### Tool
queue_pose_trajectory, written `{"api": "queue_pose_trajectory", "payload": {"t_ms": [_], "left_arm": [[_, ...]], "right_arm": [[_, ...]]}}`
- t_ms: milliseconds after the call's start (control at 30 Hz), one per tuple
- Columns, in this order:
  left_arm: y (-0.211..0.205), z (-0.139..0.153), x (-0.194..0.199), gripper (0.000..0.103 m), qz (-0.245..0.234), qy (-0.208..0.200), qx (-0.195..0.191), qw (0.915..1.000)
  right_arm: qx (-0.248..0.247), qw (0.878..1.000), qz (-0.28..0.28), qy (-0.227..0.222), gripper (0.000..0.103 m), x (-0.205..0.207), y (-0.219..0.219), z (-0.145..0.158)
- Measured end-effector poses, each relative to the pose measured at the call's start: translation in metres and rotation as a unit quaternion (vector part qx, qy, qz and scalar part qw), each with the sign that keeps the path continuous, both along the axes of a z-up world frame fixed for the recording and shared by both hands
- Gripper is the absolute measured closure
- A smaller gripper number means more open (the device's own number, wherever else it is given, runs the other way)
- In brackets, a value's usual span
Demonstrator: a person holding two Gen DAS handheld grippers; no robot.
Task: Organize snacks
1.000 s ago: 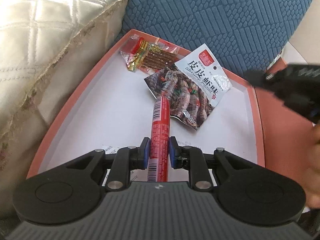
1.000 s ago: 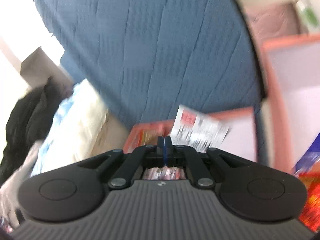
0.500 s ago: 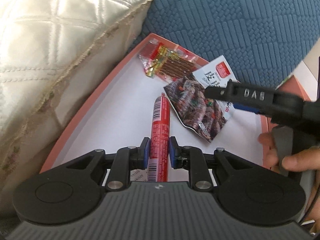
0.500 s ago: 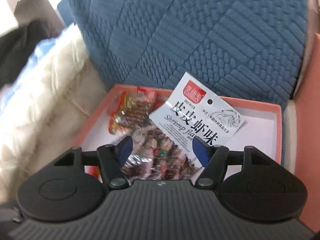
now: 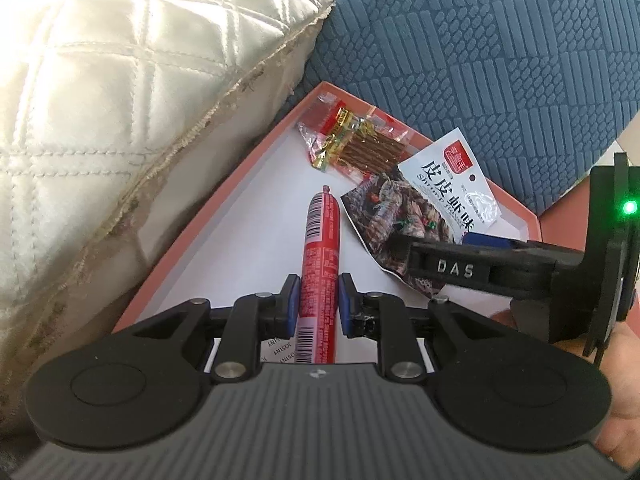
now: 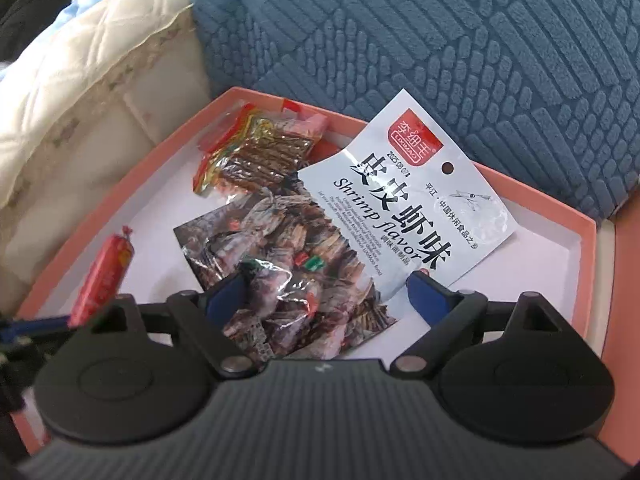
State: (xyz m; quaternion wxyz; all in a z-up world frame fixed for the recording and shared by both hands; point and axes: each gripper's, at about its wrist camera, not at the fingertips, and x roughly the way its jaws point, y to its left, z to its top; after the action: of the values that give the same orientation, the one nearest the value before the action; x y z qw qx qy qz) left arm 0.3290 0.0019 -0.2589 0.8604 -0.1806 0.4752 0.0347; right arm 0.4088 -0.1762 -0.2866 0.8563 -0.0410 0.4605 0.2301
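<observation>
the left gripper (image 5: 318,300) is pinching a red sausage stick (image 5: 320,256) between its jaws, the stick pointing forward over the white floor of a shallow pink-rimmed box (image 5: 224,216) that is sitting between a cream quilted cushion (image 5: 120,120) and a blue textured cushion (image 5: 500,60). the right gripper (image 6: 328,292) is hovering with its jaws spread wide on either side of a shrimp flavor snack packet (image 6: 360,216) lying in the box. a small clear packet of brown sticks (image 5: 360,148) is lying in the far corner, its edge tucked under the shrimp packet.
</observation>
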Motion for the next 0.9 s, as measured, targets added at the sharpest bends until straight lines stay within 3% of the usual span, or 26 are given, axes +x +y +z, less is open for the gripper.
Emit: {"api": "queue_pose_trajectory", "payload": {"t_ms": [67,167,200,233,300,433,567,900], "left_arm": [[0.000,0.000,-0.001,0.080,0.000,-0.001,-0.001,1.0000],[0.000,0.000,-0.001,0.080,0.000,-0.002,-0.002,1.0000],[0.001,0.000,-0.002,0.080,0.000,-0.003,-0.002,1.0000],[0.001,0.000,-0.002,0.080,0.000,-0.003,-0.003,1.0000],[0.002,0.001,-0.002,0.080,0.000,-0.004,-0.002,1.0000],[0.005,0.004,-0.003,0.080,0.001,-0.007,-0.001,1.0000],[0.005,0.009,-0.004,0.080,-0.001,-0.013,-0.001,0.9999],[0.001,0.031,-0.013,0.080,-0.012,-0.038,-0.001,0.9992]], "right_arm": [[-0.009,1.000,0.011,0.004,0.013,-0.002,0.004,-0.001],[-0.002,1.000,0.018,0.011,0.036,-0.007,0.004,0.004],[0.004,1.000,0.013,0.015,0.054,-0.008,0.001,0.006],[0.014,1.000,0.005,0.023,0.081,-0.009,-0.002,0.006],[0.035,0.999,-0.006,0.038,0.093,-0.012,-0.008,0.005],[0.012,1.000,-0.006,0.012,0.100,-0.024,-0.003,0.012],[0.023,1.000,-0.020,0.007,0.100,-0.029,-0.008,0.019],[0.043,0.997,-0.049,-0.043,0.100,-0.055,-0.041,0.068]]}}
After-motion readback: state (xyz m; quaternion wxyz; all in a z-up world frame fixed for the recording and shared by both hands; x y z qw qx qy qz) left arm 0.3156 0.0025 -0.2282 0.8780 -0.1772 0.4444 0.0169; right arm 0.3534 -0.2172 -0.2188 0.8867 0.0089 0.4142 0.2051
